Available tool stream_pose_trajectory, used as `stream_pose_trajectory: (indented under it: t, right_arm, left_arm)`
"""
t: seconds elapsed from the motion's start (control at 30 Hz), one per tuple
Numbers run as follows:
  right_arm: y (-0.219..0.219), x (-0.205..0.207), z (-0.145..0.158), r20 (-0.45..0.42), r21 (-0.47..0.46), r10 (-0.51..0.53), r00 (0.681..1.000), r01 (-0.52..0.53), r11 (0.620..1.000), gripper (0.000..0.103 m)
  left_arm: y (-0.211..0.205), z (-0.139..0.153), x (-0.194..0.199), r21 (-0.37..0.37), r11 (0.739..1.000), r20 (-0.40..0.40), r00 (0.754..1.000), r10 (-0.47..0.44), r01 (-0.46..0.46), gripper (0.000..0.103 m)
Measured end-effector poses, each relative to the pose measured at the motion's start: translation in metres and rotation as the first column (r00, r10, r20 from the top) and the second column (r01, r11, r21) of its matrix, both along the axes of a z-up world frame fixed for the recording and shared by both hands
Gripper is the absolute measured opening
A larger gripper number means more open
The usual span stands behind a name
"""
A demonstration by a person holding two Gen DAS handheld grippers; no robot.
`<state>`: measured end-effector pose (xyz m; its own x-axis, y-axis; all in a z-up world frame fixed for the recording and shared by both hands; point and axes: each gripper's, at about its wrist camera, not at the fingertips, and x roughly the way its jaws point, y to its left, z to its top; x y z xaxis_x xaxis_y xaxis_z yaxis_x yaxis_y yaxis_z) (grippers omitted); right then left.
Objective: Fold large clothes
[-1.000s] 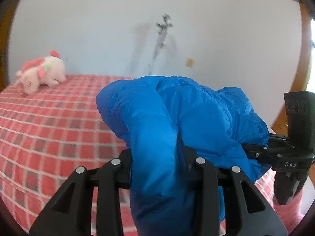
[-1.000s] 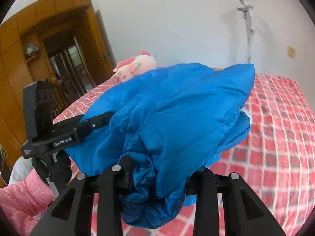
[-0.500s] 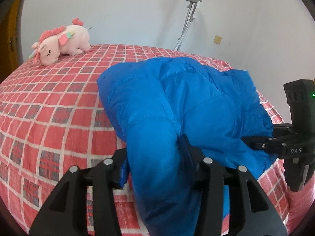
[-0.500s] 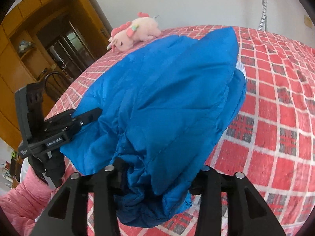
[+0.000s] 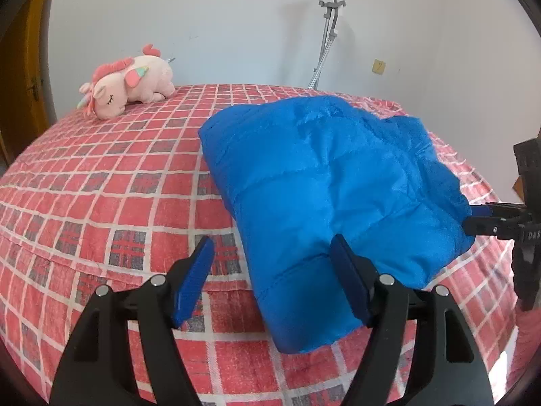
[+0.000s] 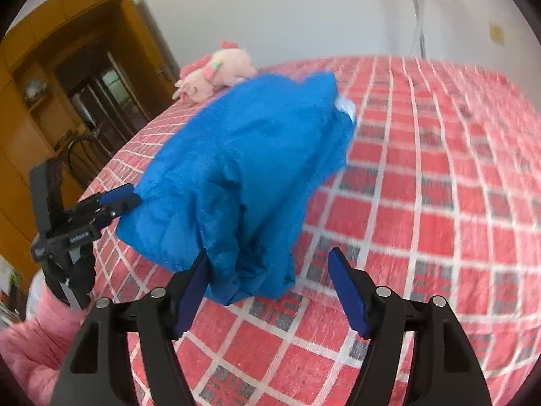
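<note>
A folded blue puffer jacket point(image 5: 324, 196) lies on the red checked bed point(image 5: 101, 186). My left gripper point(image 5: 274, 260) is open at the jacket's near left corner; its right finger touches the fabric and nothing is held. My right gripper point(image 6: 270, 270) is open around the jacket's near bunched end point(image 6: 250, 270); the jacket point(image 6: 243, 176) rests on the bed point(image 6: 439, 203). The right gripper also shows at the right edge of the left wrist view point(image 5: 487, 220), and the left gripper at the left of the right wrist view point(image 6: 115, 203).
A pink unicorn plush point(image 5: 128, 84) lies at the far left of the bed, also in the right wrist view point(image 6: 216, 71). A crutch point(image 5: 324, 34) leans on the white wall. A wooden doorway point(image 6: 84, 84) stands to the left.
Both grippers lowered the jacket onto the bed and opened, letting it go. The jacket now lies flat and folded instead of hanging bunched in the jaws.
</note>
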<state>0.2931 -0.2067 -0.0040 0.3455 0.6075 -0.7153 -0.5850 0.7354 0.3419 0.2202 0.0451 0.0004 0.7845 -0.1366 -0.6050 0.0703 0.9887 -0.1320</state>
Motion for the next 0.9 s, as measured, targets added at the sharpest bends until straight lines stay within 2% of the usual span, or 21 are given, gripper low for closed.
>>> stream_pose_trajectory:
  t: [0.13,0.27,0.3,0.33,0.37,0.43,0.67,0.77,0.9]
  right_arm:
    - [-0.002,0.013,-0.019,-0.078,0.033,-0.030,0.996,0.033,0.999,0.067]
    - [-0.006,0.002,-0.014,-0.063,0.036,-0.070,0.996,0.073,0.997,0.068]
    - [-0.006,-0.004,-0.010,-0.049,0.029,-0.085,0.995,0.087,0.996,0.072]
    - [-0.008,-0.010,-0.006,-0.038,0.012,-0.104,0.994,0.105,0.994,0.081]
    - [-0.008,-0.015,-0.003,-0.025,-0.011,-0.125,0.992,0.124,0.992,0.085]
    - [-0.007,-0.028,0.004,0.015,-0.061,-0.164,0.986,0.165,0.984,0.096]
    - [-0.005,-0.064,0.010,0.060,-0.088,-0.198,0.978,0.203,0.975,0.099]
    - [0.000,-0.077,0.013,0.089,-0.120,-0.208,0.974,0.217,0.969,0.099]
    - [0.002,-0.090,0.014,0.110,-0.136,-0.206,0.972,0.220,0.966,0.099]
  left_arm:
    - [-0.001,-0.004,0.004,0.019,1.000,-0.002,1.000,0.004,-0.003,0.073]
    - [0.000,0.002,-0.003,0.001,0.999,-0.027,0.999,0.036,-0.036,0.074]
    - [0.000,0.003,-0.006,0.004,0.999,-0.028,0.999,0.044,-0.044,0.075]
    - [-0.002,0.006,-0.010,0.021,0.997,-0.036,0.997,0.071,-0.070,0.081]
    - [-0.002,0.007,-0.014,0.029,0.996,-0.036,0.996,0.086,-0.085,0.085]
    - [-0.004,0.010,-0.022,0.043,0.993,-0.043,0.993,0.113,-0.111,0.088]
    - [-0.016,0.011,-0.046,0.054,0.988,-0.067,0.987,0.148,-0.145,0.095]
    - [-0.022,0.009,-0.055,0.078,0.984,-0.069,0.983,0.169,-0.163,0.095]
    - [-0.025,0.010,-0.066,0.066,0.985,-0.077,0.984,0.161,-0.157,0.095]
